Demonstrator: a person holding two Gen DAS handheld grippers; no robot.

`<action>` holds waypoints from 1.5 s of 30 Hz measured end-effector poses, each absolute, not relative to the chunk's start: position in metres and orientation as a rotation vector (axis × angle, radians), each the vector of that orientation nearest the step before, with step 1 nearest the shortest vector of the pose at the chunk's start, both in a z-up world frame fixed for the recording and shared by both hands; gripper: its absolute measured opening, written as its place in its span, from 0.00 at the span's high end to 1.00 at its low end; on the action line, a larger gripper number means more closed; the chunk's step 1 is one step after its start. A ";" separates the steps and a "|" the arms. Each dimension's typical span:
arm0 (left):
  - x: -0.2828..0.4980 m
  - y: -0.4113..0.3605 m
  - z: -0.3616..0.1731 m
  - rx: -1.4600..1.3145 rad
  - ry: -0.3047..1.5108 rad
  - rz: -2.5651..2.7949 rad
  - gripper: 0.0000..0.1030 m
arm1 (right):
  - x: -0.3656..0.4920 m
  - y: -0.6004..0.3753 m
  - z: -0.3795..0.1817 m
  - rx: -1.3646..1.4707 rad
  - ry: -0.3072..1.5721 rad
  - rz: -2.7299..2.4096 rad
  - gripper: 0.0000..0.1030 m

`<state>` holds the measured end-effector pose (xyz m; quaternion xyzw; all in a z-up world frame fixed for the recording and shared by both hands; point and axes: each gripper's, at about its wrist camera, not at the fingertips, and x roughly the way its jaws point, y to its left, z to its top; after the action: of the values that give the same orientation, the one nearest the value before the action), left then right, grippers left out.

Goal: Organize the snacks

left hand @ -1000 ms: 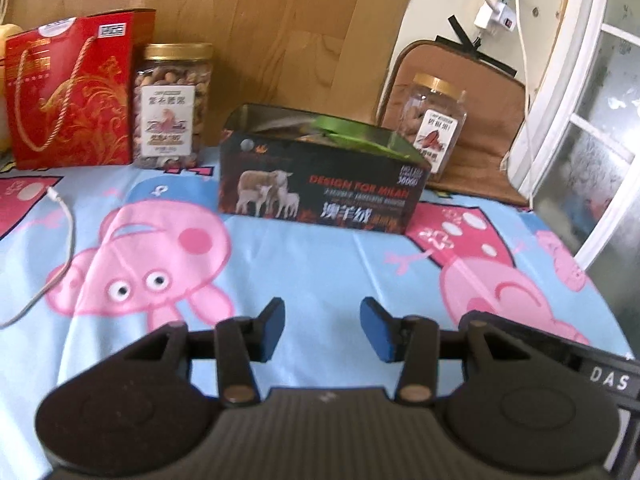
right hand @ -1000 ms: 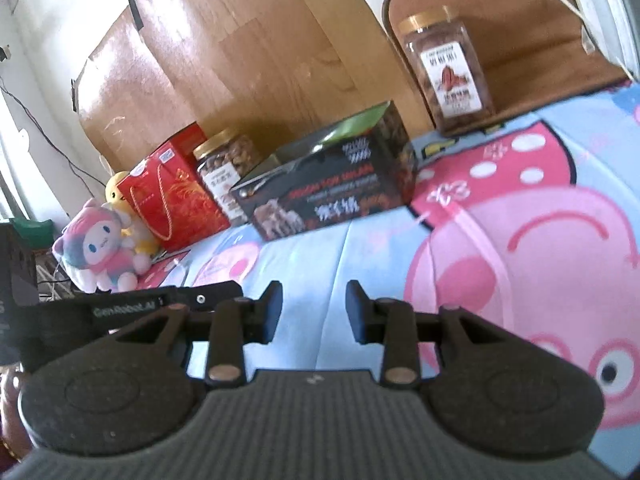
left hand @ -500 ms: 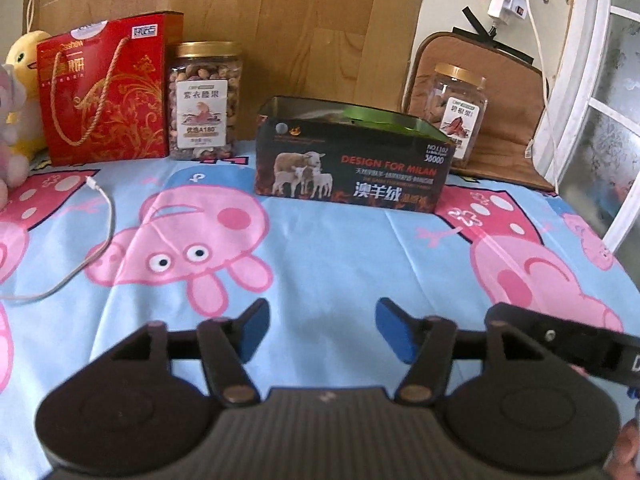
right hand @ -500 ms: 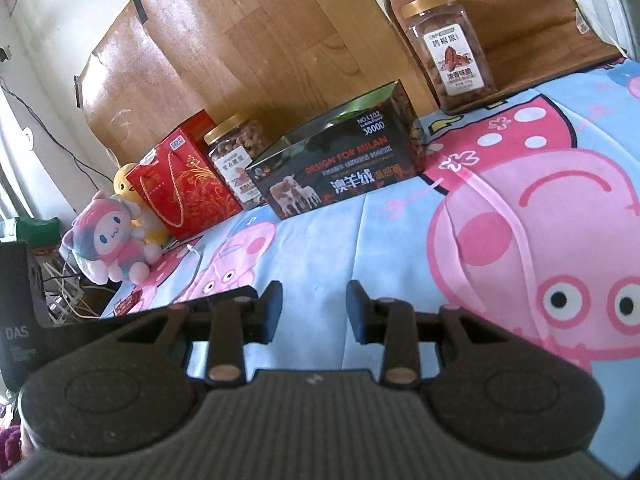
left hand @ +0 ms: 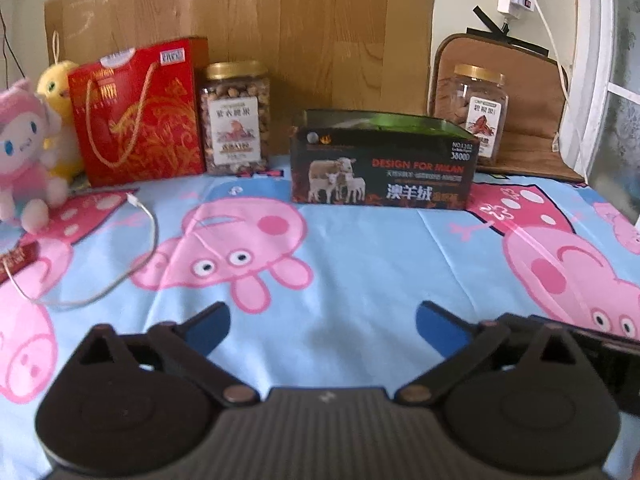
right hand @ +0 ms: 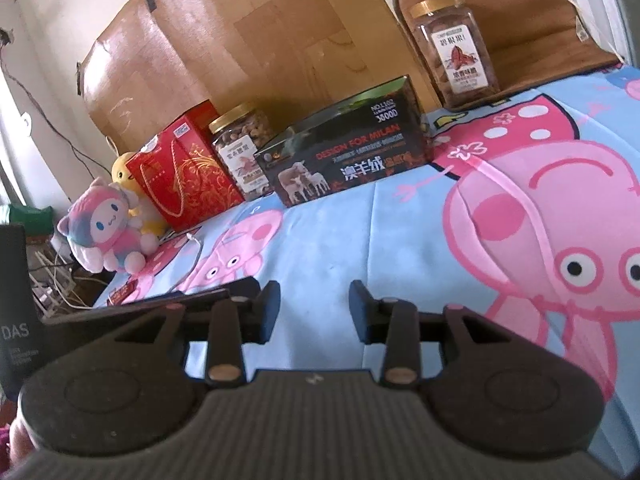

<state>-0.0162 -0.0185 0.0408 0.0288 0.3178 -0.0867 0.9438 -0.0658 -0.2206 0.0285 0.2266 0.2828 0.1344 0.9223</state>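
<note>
Along the back edge of the cartoon-print sheet (left hand: 360, 248), the snacks are lined up against the wooden board: a red gift bag (left hand: 138, 114), a nut jar (left hand: 236, 118), a dark open-topped box (left hand: 382, 166) and, right of it, a second jar (left hand: 476, 114). Nothing is held. The left gripper (left hand: 322, 326) is shown with jaws spread wide and empty; the right gripper (right hand: 314, 310) is shown with jaws parted narrowly, also empty. Both are well apart from the items. Sorting is judged not yet begun; every pick remains.
</note>
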 end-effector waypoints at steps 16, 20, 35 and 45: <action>-0.014 -0.019 0.043 0.135 0.629 -0.063 0.00 | -0.071 -0.224 0.025 0.511 0.552 0.216 0.53; -0.017 -0.022 0.042 0.171 0.609 -0.053 0.00 | -0.072 -0.225 0.025 0.523 0.549 0.210 0.52; -0.019 -0.024 0.043 0.171 0.610 -0.034 0.00 | -0.075 -0.230 0.025 0.544 0.537 0.193 0.49; -0.019 -0.025 0.043 0.175 0.620 -0.035 0.00 | -0.076 -0.231 0.024 0.552 0.537 0.190 0.49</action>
<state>-0.0194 -0.0245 0.0426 0.0861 0.3048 -0.0171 0.9484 -0.0763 -0.2312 0.0242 0.2686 0.2615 0.0928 0.9224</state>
